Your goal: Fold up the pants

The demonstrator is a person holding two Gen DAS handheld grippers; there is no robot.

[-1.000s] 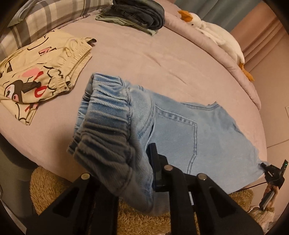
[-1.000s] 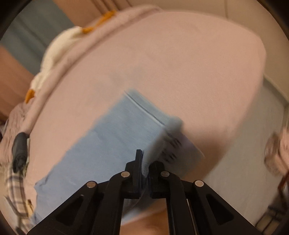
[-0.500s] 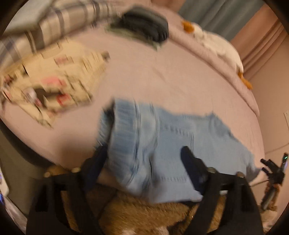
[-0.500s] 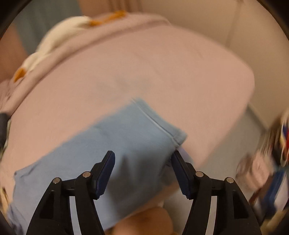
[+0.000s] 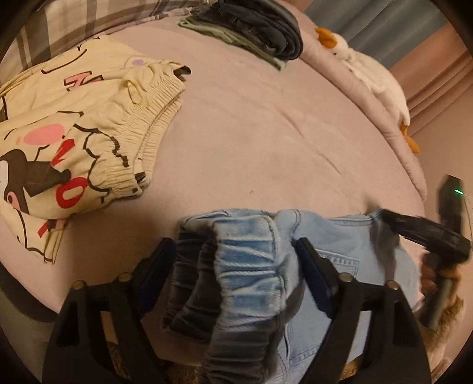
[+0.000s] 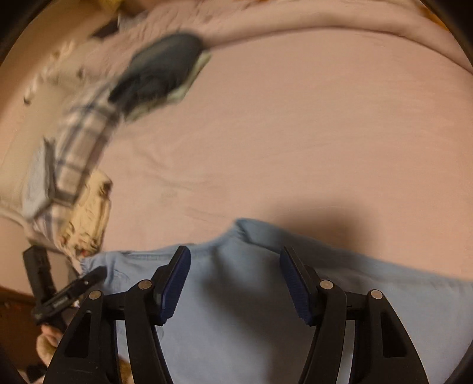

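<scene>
Light blue jeans [image 5: 251,265] lie across the near edge of the pink bed [image 5: 266,133], with the gathered elastic waistband bunched up at the left end. My left gripper [image 5: 235,245] hangs over that waistband; its jaws are closing, the bunched band sits between them, and the pads do not press on it. In the right wrist view the smooth leg of the jeans [image 6: 236,310] spreads flat below my right gripper [image 6: 236,251]. That gripper stands open above the cloth with nothing pinched between its blue pads [image 6: 174,283].
Cream cartoon-print pants [image 5: 74,141] lie at the left of the bed. A dark folded stack [image 5: 260,26] sits at the back, beside a plaid pillow [image 5: 74,23]. A white plush duck [image 5: 369,73] rests along the far right edge. A brown shaggy rug [image 5: 443,313] lies below the bed's edge.
Both grippers were shut on the jeans and have let go. The waistband dropped onto the bed. My right gripper swung left along the jeans and rolled.
</scene>
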